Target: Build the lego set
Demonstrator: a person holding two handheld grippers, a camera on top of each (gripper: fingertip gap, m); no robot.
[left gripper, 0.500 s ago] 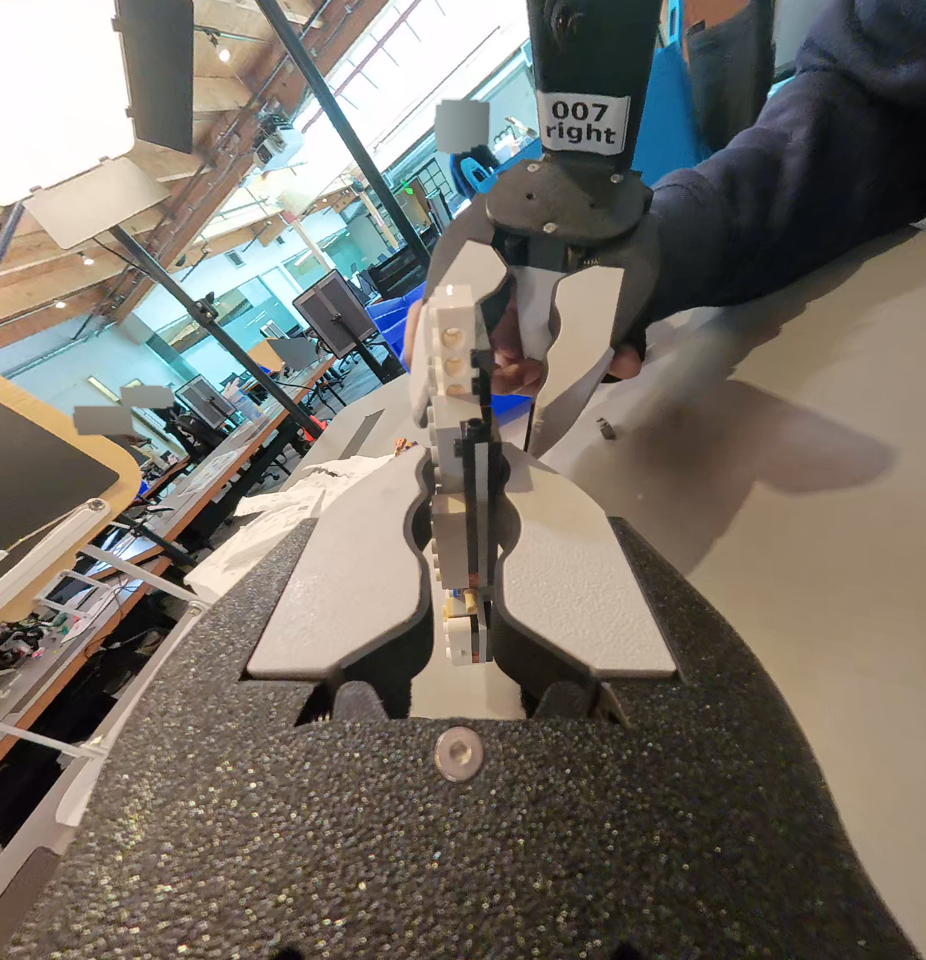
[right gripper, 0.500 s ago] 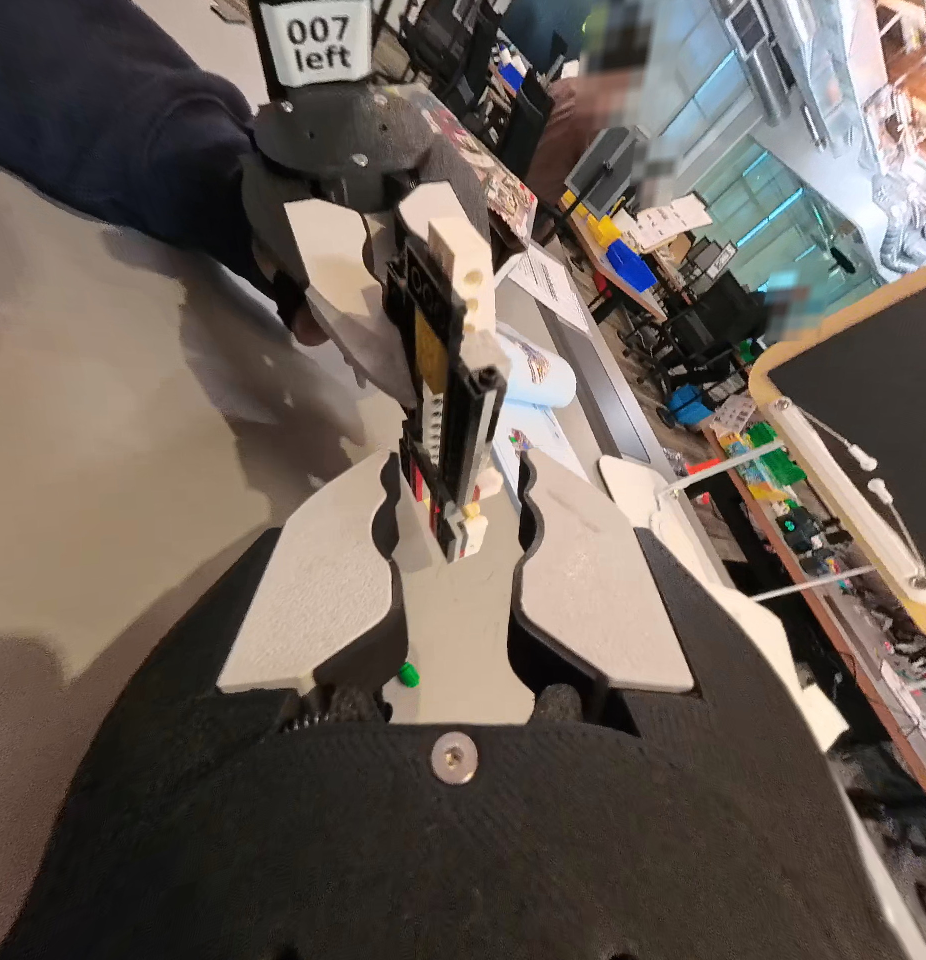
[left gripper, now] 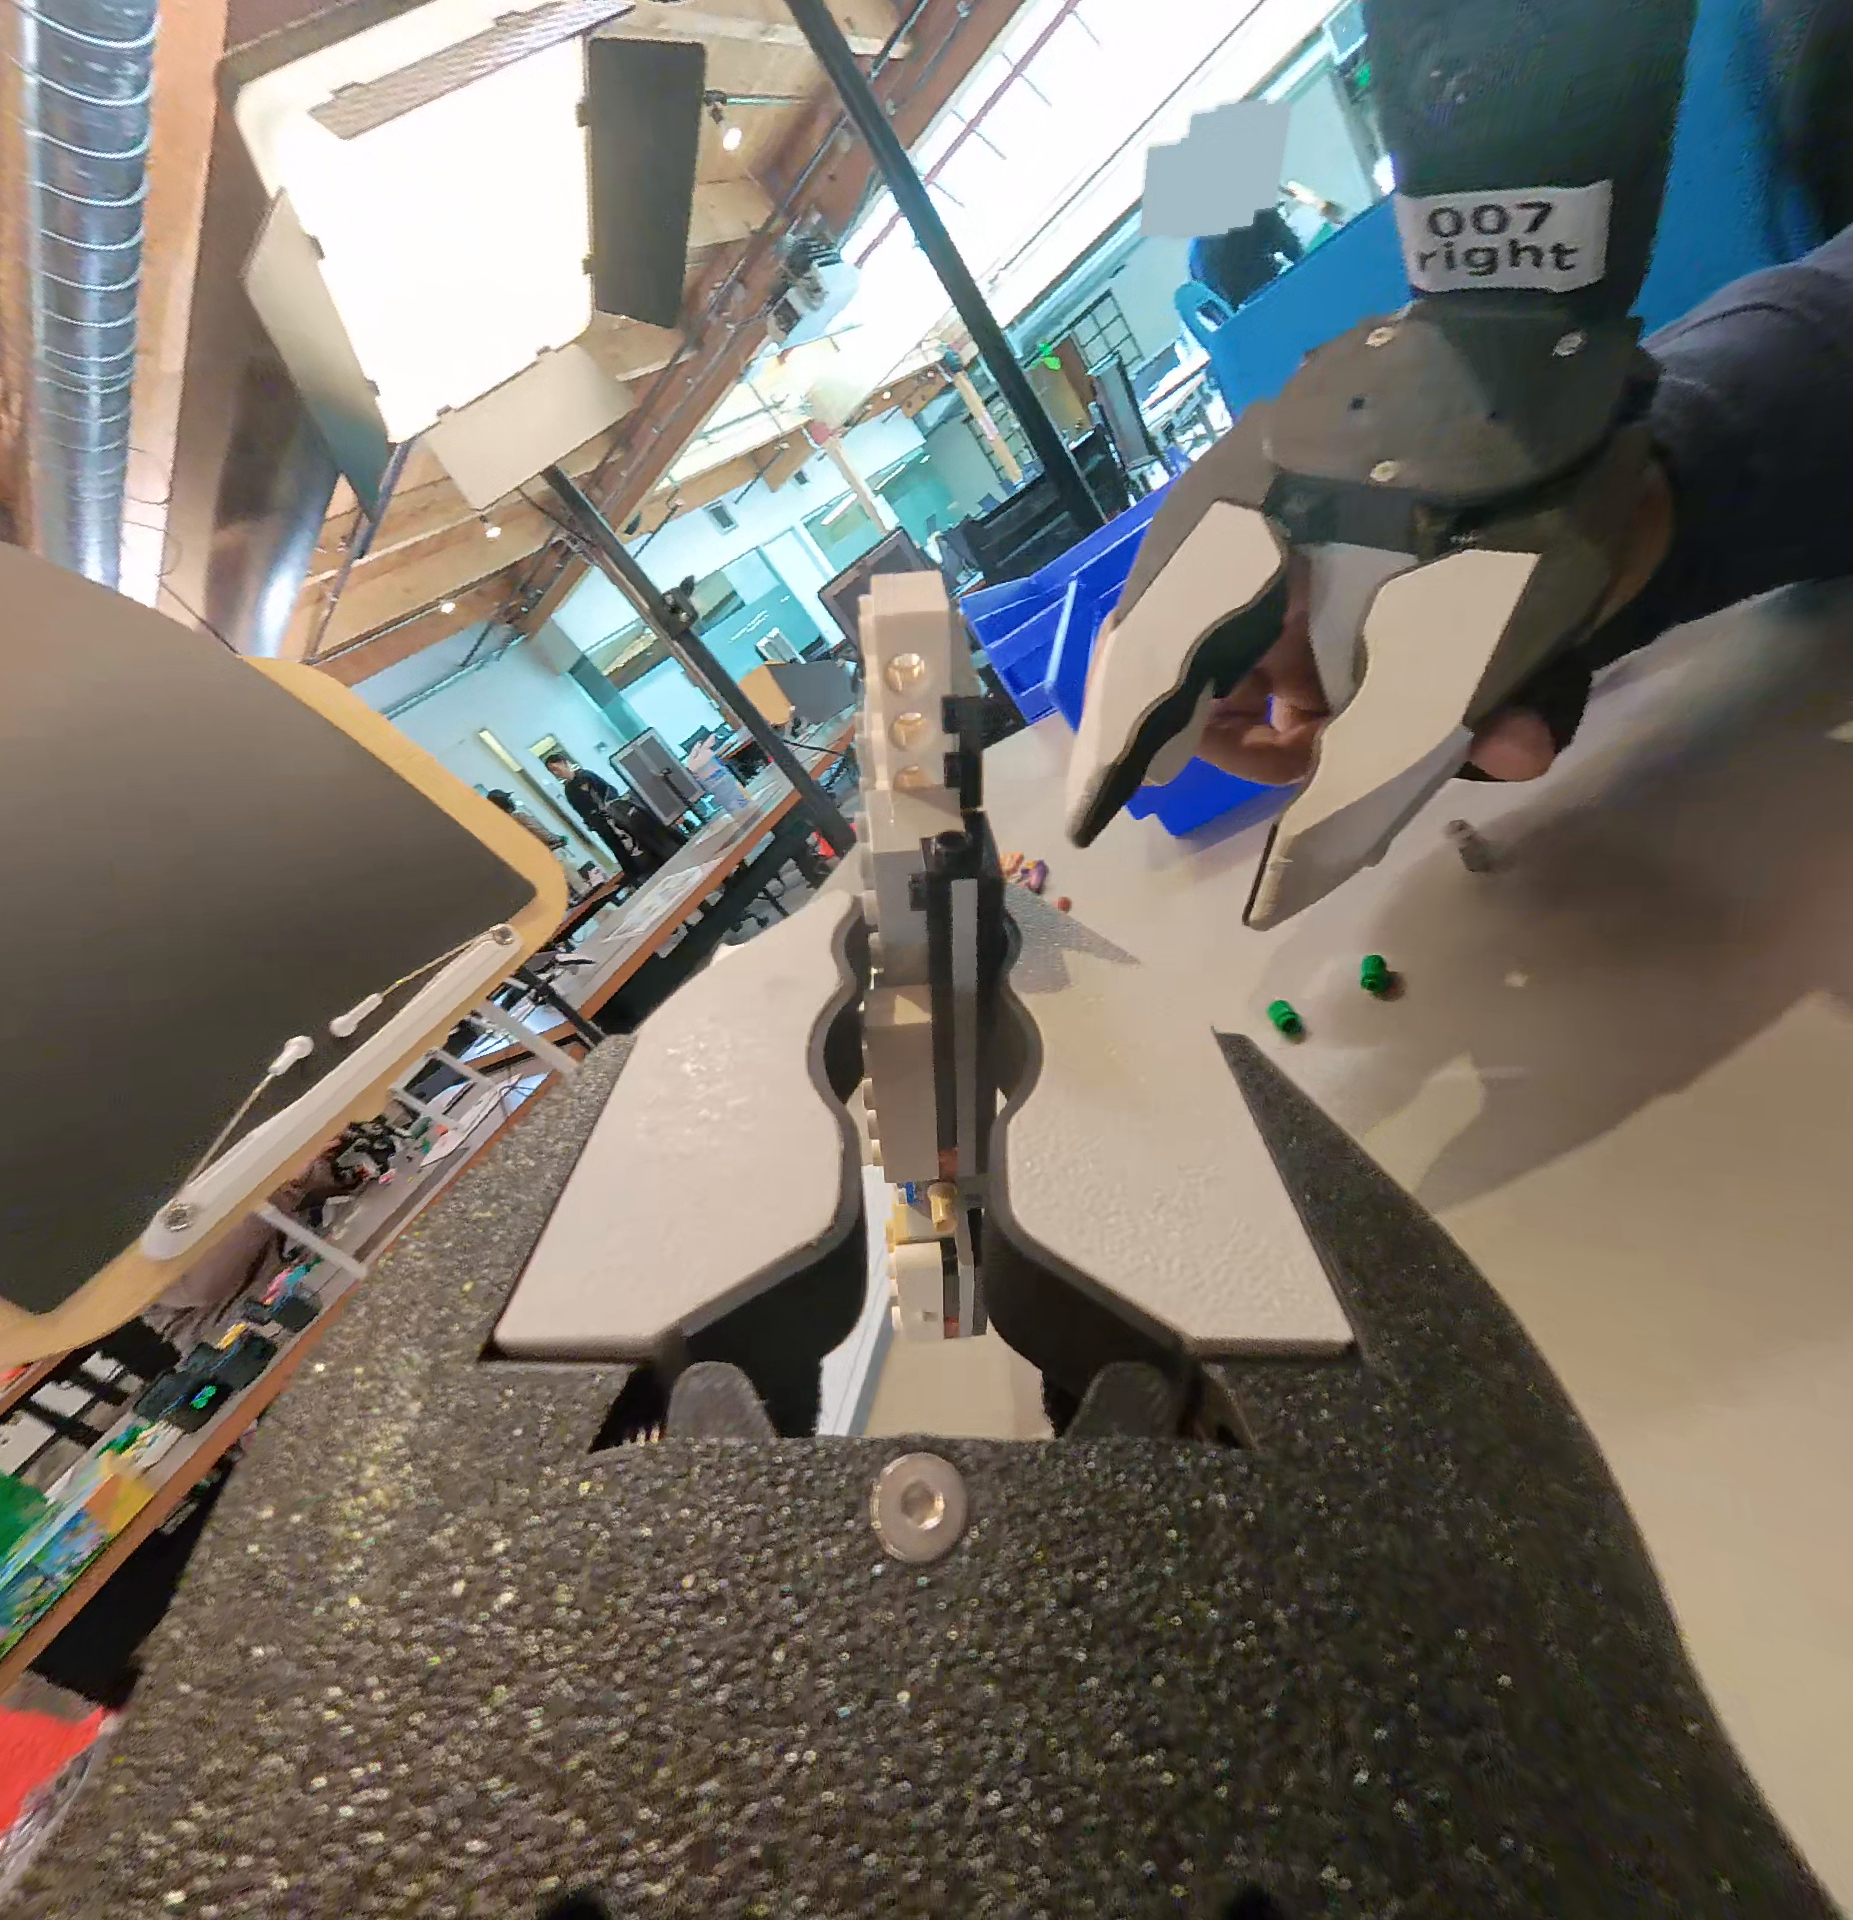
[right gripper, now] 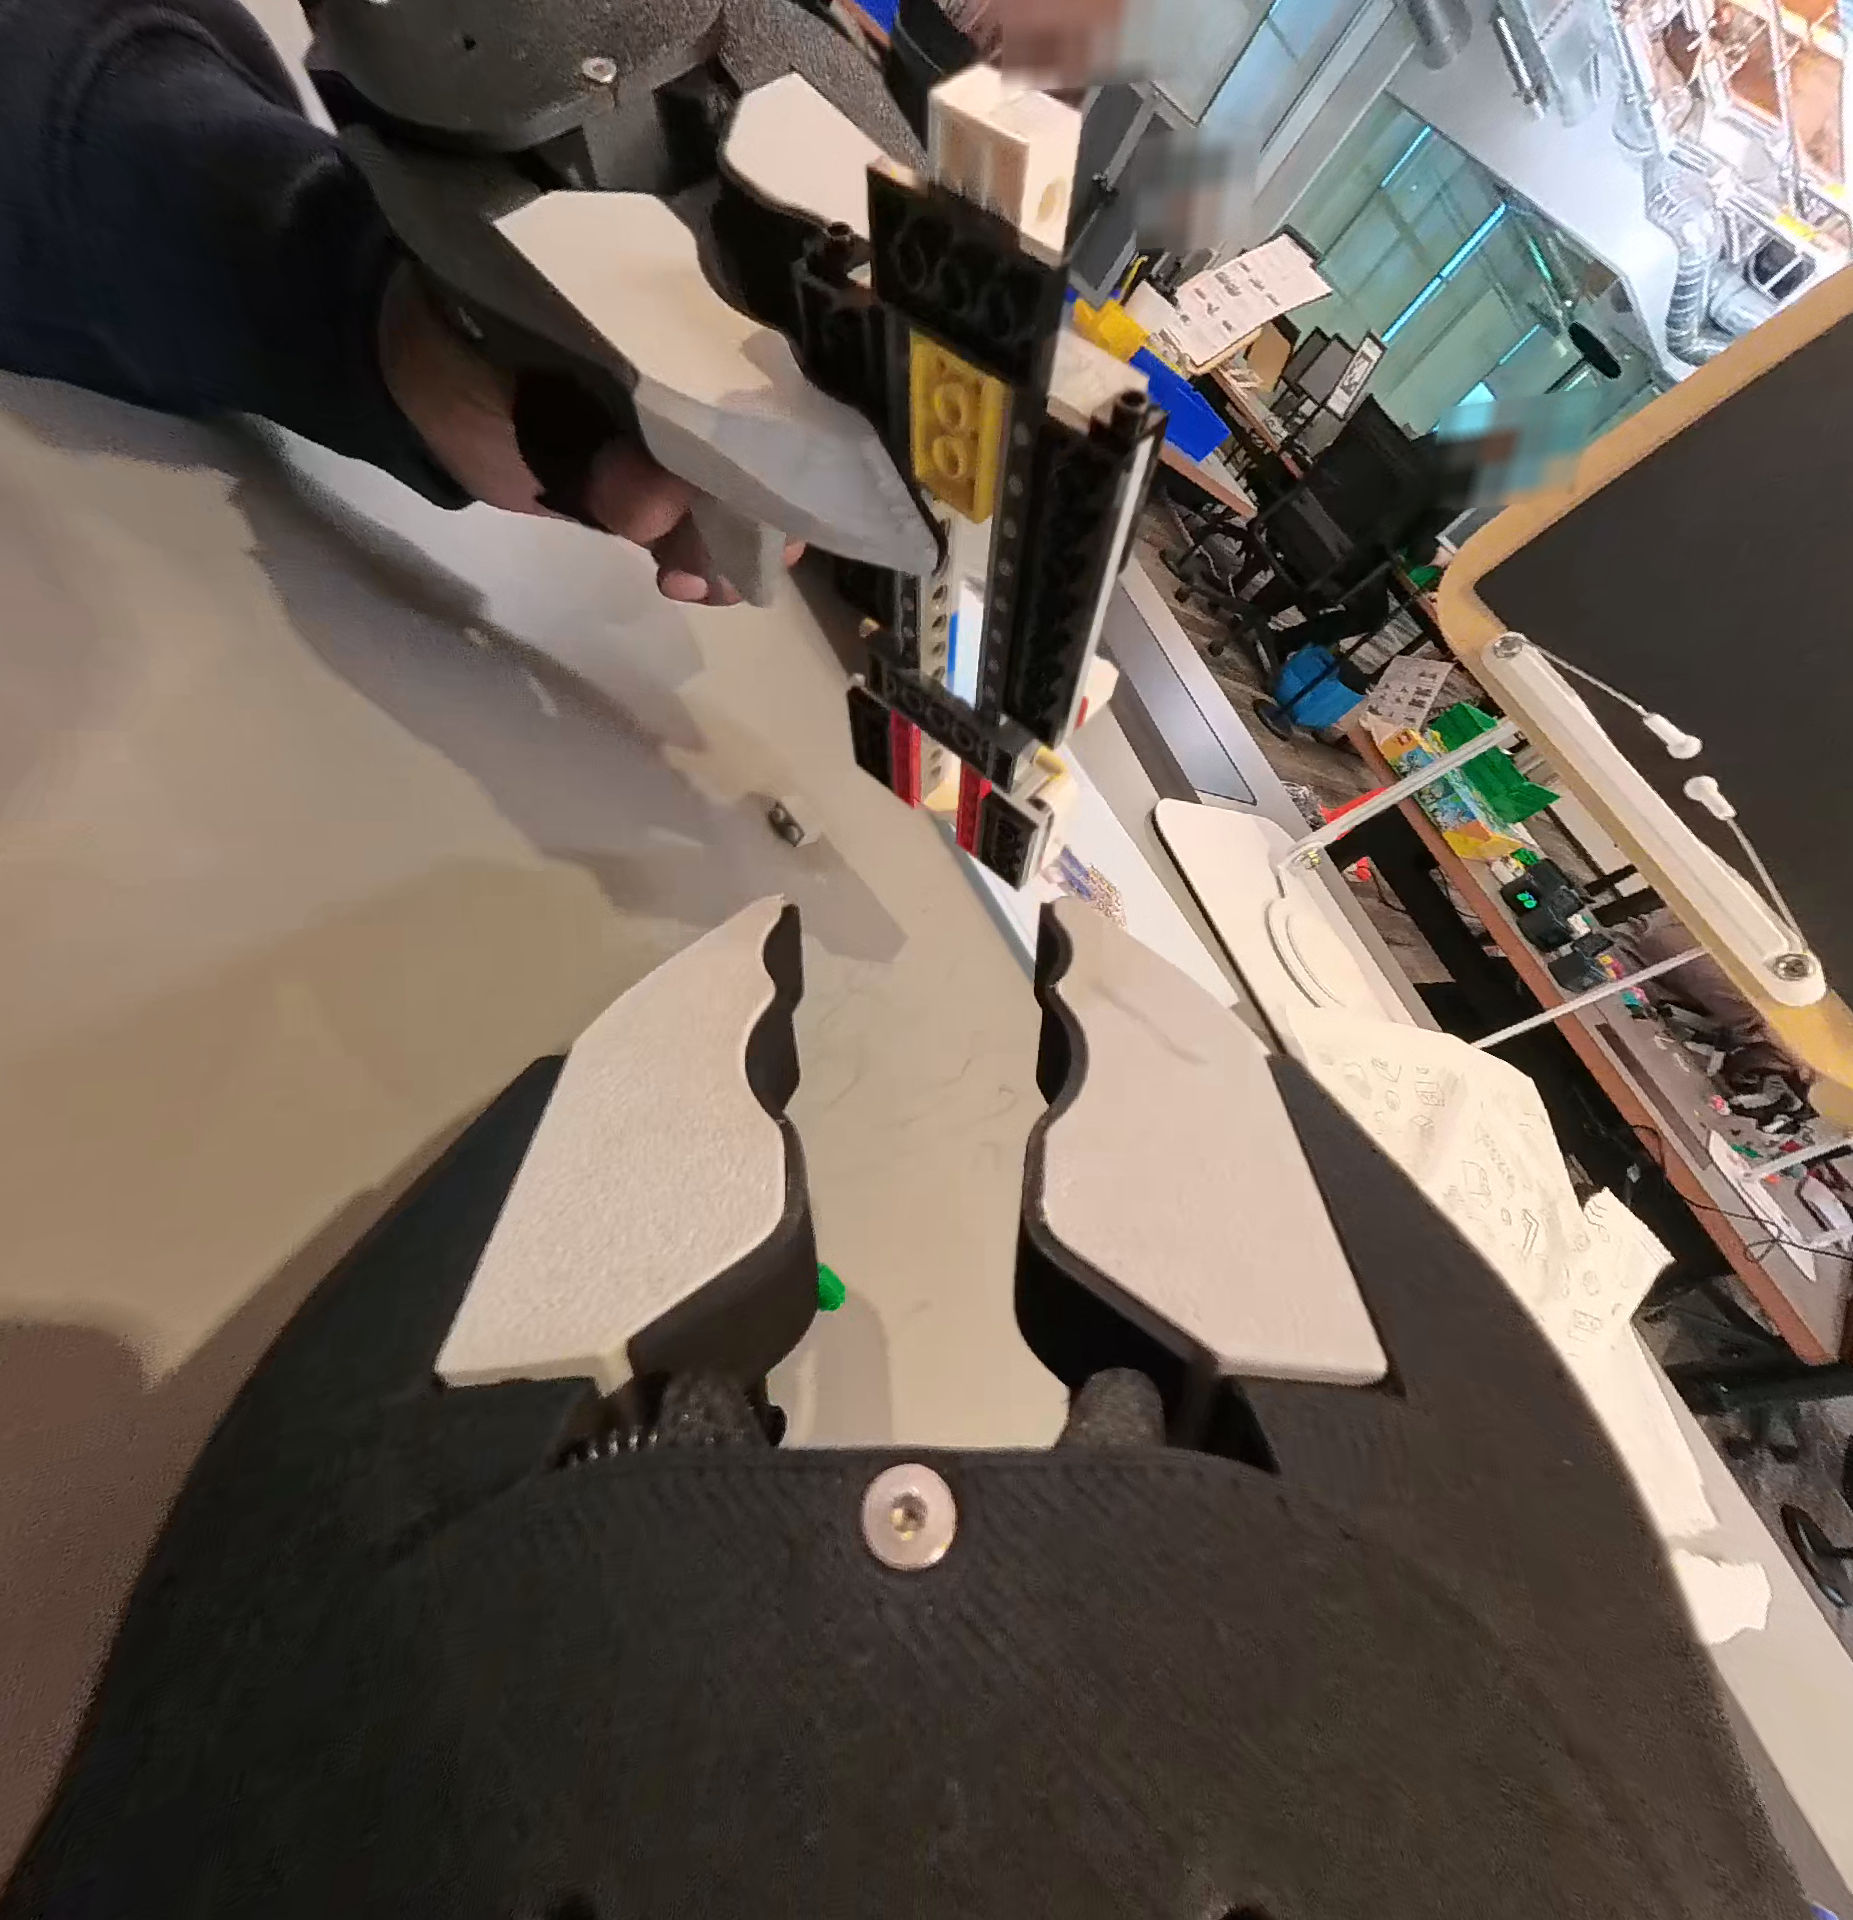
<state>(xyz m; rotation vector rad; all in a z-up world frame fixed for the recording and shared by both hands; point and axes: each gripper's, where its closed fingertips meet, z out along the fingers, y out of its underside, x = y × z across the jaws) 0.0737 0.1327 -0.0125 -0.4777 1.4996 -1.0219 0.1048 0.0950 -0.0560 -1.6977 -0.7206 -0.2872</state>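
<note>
While its two pads press on either side of it, the left gripper (left gripper: 927,997) holds one long brick assembly (left gripper: 927,831) of white, grey and black pieces upright above the pale table (left gripper: 1524,1351), its top reaching far beyond the fingertips. From the other side the same assembly (right gripper: 989,540) shows black, yellow, red and white bricks, clear of the right gripper (right gripper: 917,935), whose jaws stand wide with nothing between them. That right gripper (left gripper: 1213,862) hangs to the right of the assembly, apart from it, in a dark-sleeved hand (left gripper: 1275,717). On the table near it lie two small green studs (left gripper: 1283,1016) (left gripper: 1375,972), one small grey piece (left gripper: 1473,844) farther right, and a few tiny coloured bits (left gripper: 1036,864) just behind the assembly. One blue bin (left gripper: 1067,644) stands at the far edge, partly hidden by the right gripper. A printed paper sheet (right gripper: 1473,1164) lies at the table's right edge, and one black board with a wooden rim (left gripper: 174,935) fills the left.
</note>
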